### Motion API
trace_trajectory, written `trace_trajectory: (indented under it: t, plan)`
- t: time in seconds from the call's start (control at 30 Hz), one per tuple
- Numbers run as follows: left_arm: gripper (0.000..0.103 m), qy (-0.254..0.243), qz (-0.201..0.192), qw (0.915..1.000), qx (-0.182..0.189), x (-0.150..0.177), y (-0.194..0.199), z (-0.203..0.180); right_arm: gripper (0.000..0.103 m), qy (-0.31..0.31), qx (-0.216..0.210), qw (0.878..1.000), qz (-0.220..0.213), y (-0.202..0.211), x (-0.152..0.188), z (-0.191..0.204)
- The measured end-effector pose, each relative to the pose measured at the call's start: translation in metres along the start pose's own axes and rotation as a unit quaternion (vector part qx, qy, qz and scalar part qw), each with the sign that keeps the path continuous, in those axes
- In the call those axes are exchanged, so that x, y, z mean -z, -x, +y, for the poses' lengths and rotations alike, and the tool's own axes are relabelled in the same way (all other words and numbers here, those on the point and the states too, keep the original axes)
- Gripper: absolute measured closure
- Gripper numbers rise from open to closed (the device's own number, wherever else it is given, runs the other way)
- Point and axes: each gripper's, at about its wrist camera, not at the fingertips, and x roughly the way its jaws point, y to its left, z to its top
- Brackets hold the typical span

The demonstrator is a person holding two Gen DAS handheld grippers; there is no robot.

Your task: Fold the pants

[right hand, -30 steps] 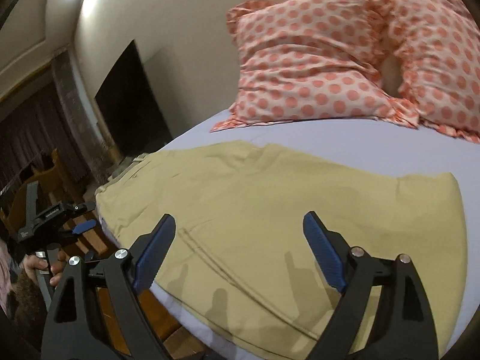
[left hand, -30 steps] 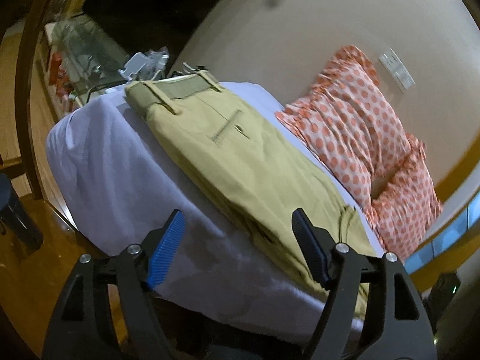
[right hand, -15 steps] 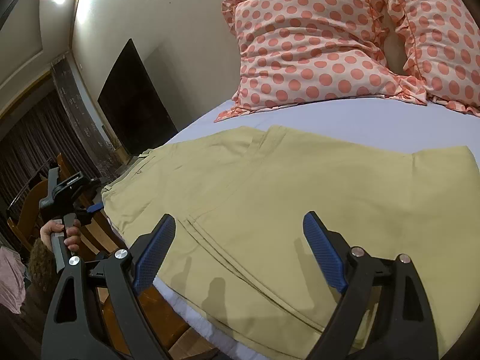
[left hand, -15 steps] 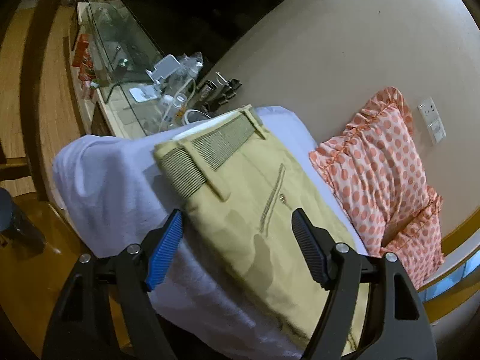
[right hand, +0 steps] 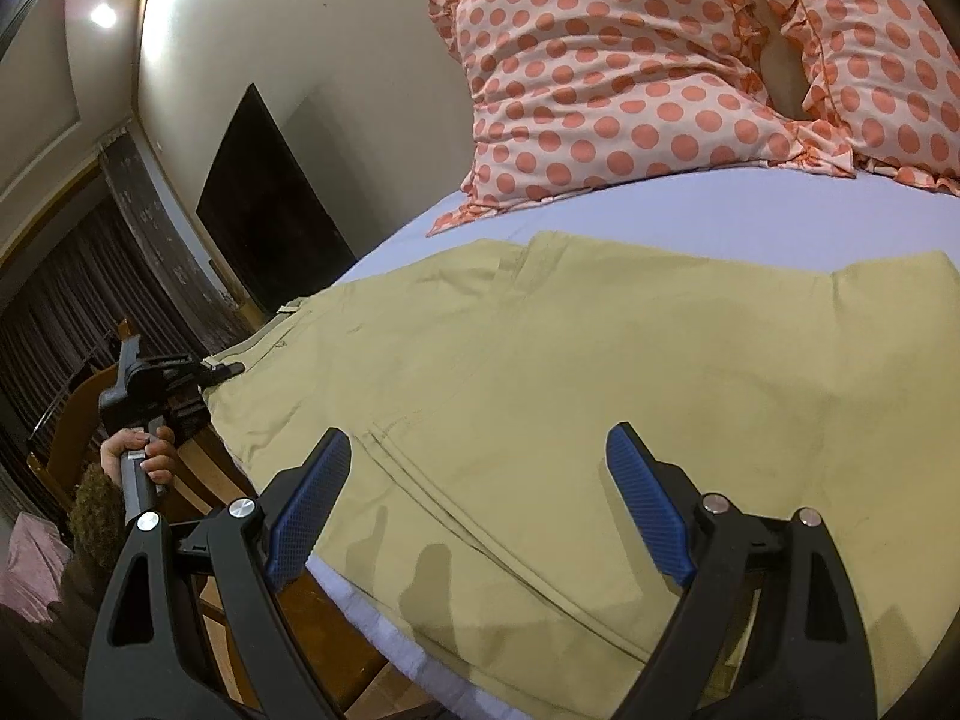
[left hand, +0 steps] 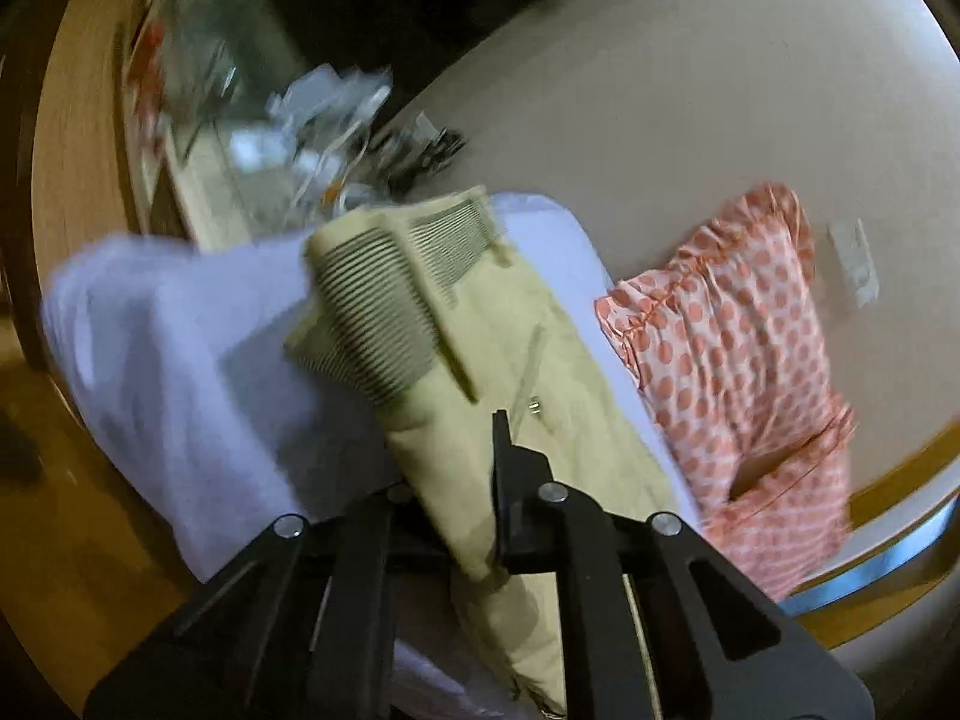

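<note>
The khaki pants (right hand: 570,396) are laid flat on the lilac-sheeted bed (right hand: 750,216), in front of two dotted pillows (right hand: 612,90) at about 12 o'clock in the right wrist view. In that view the long axis of the pants is seen to run from the waistband at 9 o'clock to the leg hems at 3 o'clock.

The waist end is pinched by the left gripper (left hand: 474,480), whose fingers are pressed together on a fold of fabric just below the ribbed waistband (left hand: 384,306); this view is blurred. The right gripper (right hand: 474,498) is held spread above the near edge of the legs, nothing being gripped, with the cloth directly ahead toward 12 o'clock.

The waist is already secured by the left hand, so the coming move is judged to depend on the hem end, lying nearer the right gripper at 3 o'clock.
</note>
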Motion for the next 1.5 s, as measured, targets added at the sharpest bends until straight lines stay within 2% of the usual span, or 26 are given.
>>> trace_trajectory:
  t: [0.07,0.2,0.3,0.37,0.4,0.43,0.5,0.53,0.6,0.67,0.73,0.77,0.8,0.83,0.87,0.9,0.97,1.0,1.03,1.1,1.13,1.2,1.27,1.37,1.43,1.5]
  plan:
    - [0.096,-0.078,-0.017,0.9966,-0.019,0.0,0.007,-0.046,0.014,-0.001,0.002,1.0,-0.014,0.009,-0.002,-0.003]
    - [0.096,-0.239,-0.031,0.9706,-0.003,0.027,0.016,-0.161,0.014,-0.022,0.018,0.997,-0.065,0.044,-0.01,-0.02]
    - [0.096,-0.376,-0.031,0.9248,0.048,0.087,0.019,-0.256,0.013,-0.049,0.054,0.99,-0.119,0.082,-0.014,-0.043]
    - [0.095,-0.466,-0.007,0.8792,0.098,0.152,0.017,-0.309,0.013,-0.077,0.088,0.981,-0.157,0.112,-0.012,-0.064]
    - [0.095,-0.494,0.005,0.8621,0.113,0.176,0.015,-0.322,0.013,-0.094,0.11,0.973,-0.177,0.129,-0.01,-0.077]
    - [0.095,-0.531,0.027,0.8363,0.132,0.213,0.01,-0.335,0.012,-0.108,0.124,0.968,-0.19,0.141,-0.008,-0.086]
    - [0.095,-0.583,0.076,0.7937,0.156,0.273,-0.004,-0.343,0.012,-0.144,0.15,0.956,-0.208,0.165,-0.001,-0.109]
    - [0.095,-0.613,0.104,0.768,0.153,0.309,-0.015,-0.341,0.012,-0.161,0.154,0.952,-0.211,0.173,0.003,-0.12]
    - [0.095,-0.653,0.15,0.729,0.138,0.358,-0.039,-0.326,0.012,-0.187,0.15,0.948,-0.207,0.181,0.008,-0.135]
    - [0.093,-0.675,0.153,0.7078,0.14,0.384,-0.042,-0.313,0.012,-0.207,0.131,0.951,-0.188,0.181,0.013,-0.148]
    - [0.089,-0.706,0.112,0.6873,0.13,0.398,-0.031,-0.307,0.012,-0.213,0.115,0.957,-0.16,0.171,0.011,-0.155]
    - [0.085,-0.711,0.107,0.6822,0.132,0.399,-0.026,-0.305,0.013,-0.215,0.113,0.96,-0.143,0.165,0.01,-0.157]
    - [0.083,-0.71,0.112,0.6808,0.142,0.394,-0.016,-0.303,0.014,-0.216,0.11,0.962,-0.126,0.158,0.009,-0.158]
    - [0.08,-0.704,0.116,0.6838,0.151,0.389,-0.009,-0.303,0.02,-0.214,0.103,0.966,-0.103,0.147,0.005,-0.16]
    - [0.073,-0.695,0.12,0.6901,0.164,0.382,0.0,-0.303,0.028,-0.215,0.099,0.968,-0.083,0.138,0.003,-0.161]
    - [0.067,-0.682,0.125,0.6985,0.176,0.372,0.008,-0.302,0.031,-0.219,0.094,0.97,-0.057,0.125,0.0,-0.164]
    - [0.043,-0.642,0.124,0.732,0.192,0.338,0.019,-0.3,0.039,-0.216,0.094,0.971,-0.032,0.113,0.002,-0.163]
    - [0.04,-0.613,0.116,0.7605,0.181,0.311,0.015,-0.295,0.04,-0.215,0.101,0.971,-0.021,0.108,0.001,-0.164]
    - [0.037,-0.593,0.109,0.7811,0.164,0.293,0.008,-0.294,0.041,-0.212,0.108,0.971,-0.008,0.101,0.0,-0.165]
    - [0.033,-0.515,0.118,0.8432,0.097,0.235,-0.029,-0.277,0.049,-0.21,0.108,0.972,0.006,0.091,-0.003,-0.167]
    - [0.032,-0.48,0.135,0.8638,0.07,0.213,-0.049,-0.269,0.056,-0.206,0.104,0.973,0.008,0.087,-0.003,-0.166]
    - [0.034,-0.404,0.183,0.8959,0.03,0.176,-0.092,-0.246,0.059,-0.204,0.081,0.975,0.023,0.078,-0.003,-0.163]
    - [0.034,-0.373,0.211,0.9031,0.027,0.162,-0.114,-0.234,0.06,-0.191,0.084,0.978,0.023,0.076,-0.005,-0.161]
    - [0.033,-0.353,0.266,0.8955,0.053,0.159,-0.145,-0.236,0.062,-0.214,0.057,0.975,0.014,0.075,-0.004,-0.17]
    - [0.031,-0.364,0.272,0.8887,0.059,0.163,-0.151,-0.243,0.063,-0.211,0.044,0.976,0.016,0.071,-0.005,-0.17]
    - [0.037,-0.363,0.282,0.886,0.062,0.165,-0.159,-0.249,0.076,-0.212,0.013,0.977,0.028,0.066,-0.005,-0.17]
